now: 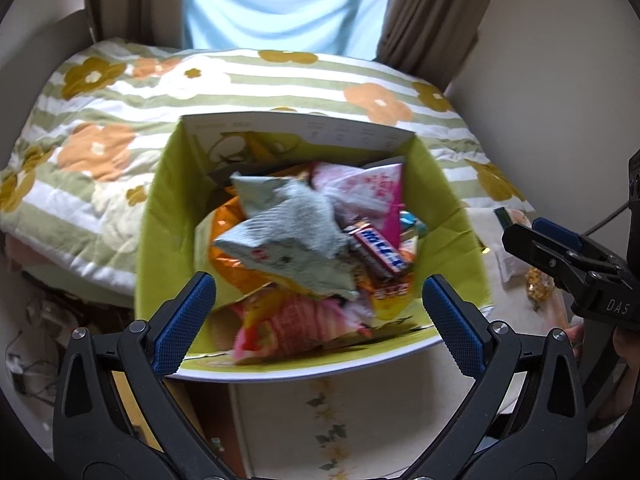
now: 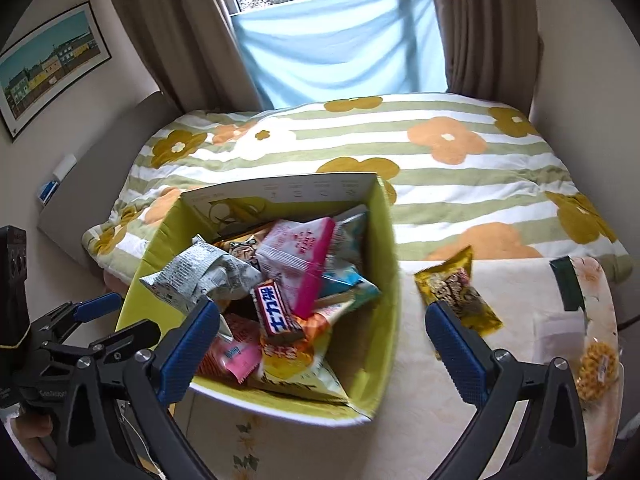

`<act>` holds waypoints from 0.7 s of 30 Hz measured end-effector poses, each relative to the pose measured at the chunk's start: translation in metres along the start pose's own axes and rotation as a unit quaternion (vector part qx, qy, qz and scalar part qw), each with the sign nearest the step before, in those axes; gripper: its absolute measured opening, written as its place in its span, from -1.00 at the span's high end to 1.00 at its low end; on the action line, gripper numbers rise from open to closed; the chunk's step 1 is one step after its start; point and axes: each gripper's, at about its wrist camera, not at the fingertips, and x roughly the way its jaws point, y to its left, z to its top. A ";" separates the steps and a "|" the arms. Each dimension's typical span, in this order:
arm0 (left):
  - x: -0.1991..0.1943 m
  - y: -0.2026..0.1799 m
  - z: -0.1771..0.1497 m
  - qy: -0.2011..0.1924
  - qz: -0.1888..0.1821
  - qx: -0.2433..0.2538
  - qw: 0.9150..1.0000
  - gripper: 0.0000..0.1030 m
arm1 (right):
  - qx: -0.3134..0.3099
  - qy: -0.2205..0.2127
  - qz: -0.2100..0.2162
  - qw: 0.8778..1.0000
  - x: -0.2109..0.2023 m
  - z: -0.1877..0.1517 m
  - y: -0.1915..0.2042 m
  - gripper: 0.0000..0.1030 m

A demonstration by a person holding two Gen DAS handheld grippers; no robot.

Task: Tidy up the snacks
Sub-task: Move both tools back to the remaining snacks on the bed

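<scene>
A yellow-green cardboard box (image 1: 452, 208) (image 2: 384, 240) stands on the table, full of snack packets. A grey crumpled packet (image 1: 288, 224) (image 2: 200, 276) lies on top, with a pink packet (image 1: 372, 188) (image 2: 300, 256) and a red-white chocolate bar (image 1: 380, 252) (image 2: 276, 312) beside it. My left gripper (image 1: 320, 312) is open and empty, just above the box's near edge. My right gripper (image 2: 320, 340) is open and empty over the box's near right corner. A yellow snack bag (image 2: 456, 292) lies on the table right of the box.
The table carries a cream floral cloth (image 2: 520, 344). A clear bag of yellow snacks (image 2: 596, 364) (image 1: 538, 286) lies at the right. A bed with a striped flower quilt (image 1: 120, 120) (image 2: 460, 168) stands behind the table. Curtains and a window are beyond.
</scene>
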 end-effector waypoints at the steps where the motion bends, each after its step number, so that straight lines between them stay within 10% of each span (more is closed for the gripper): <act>1: 0.000 -0.004 0.001 -0.001 -0.001 0.002 1.000 -0.99 | 0.004 -0.002 0.000 1.000 -0.004 -0.001 -0.005 -0.99; 21: 0.029 -0.200 -0.004 -0.022 0.015 0.002 1.000 -0.99 | -0.013 -0.006 -0.032 0.999 -0.078 -0.022 -0.186 -0.99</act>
